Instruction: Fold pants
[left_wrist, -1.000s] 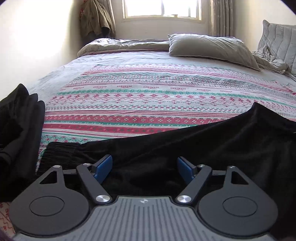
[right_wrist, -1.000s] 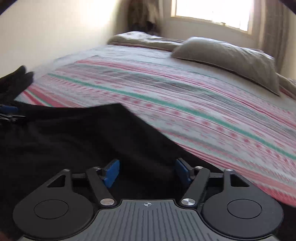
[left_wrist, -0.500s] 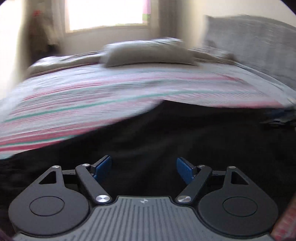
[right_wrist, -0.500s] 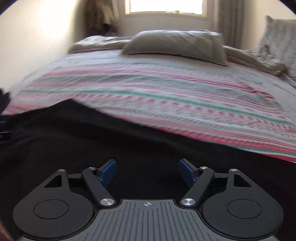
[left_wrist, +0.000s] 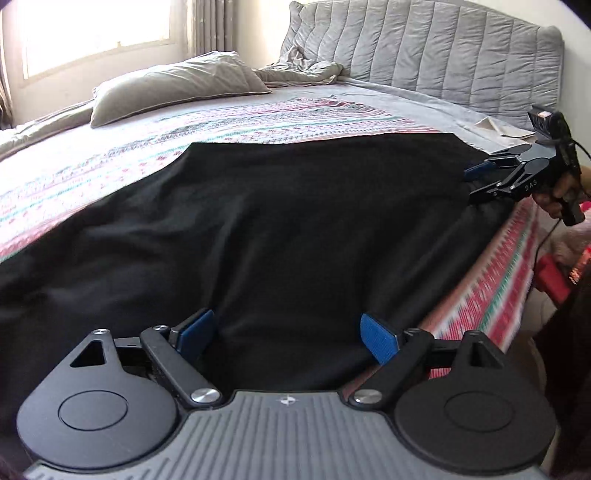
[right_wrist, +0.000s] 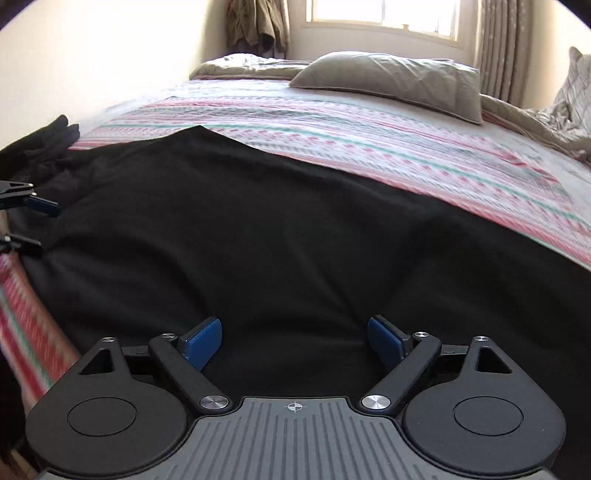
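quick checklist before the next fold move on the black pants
1. Black pants spread on the bed: ok, a few shallow wrinkles.
2. Left gripper open, jaws just widened, cloth below but not pinched: ok.
3. Right gripper open, jaws just widened, nothing pinched: ok.
4. Grippers at opposite ends of the pants: ok.
5. Near edge of the pants fully on the bed: cannot tell.
6. Pillow away from the pants: ok.

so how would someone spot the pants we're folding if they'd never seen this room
Find the bed with the grey padded headboard and striped pink-and-green cover. The pants are the big black cloth spread flat along its near edge, under both open grippers. A smaller, crumpled black heap lies beyond one end; the pants are the wide, smooth one.
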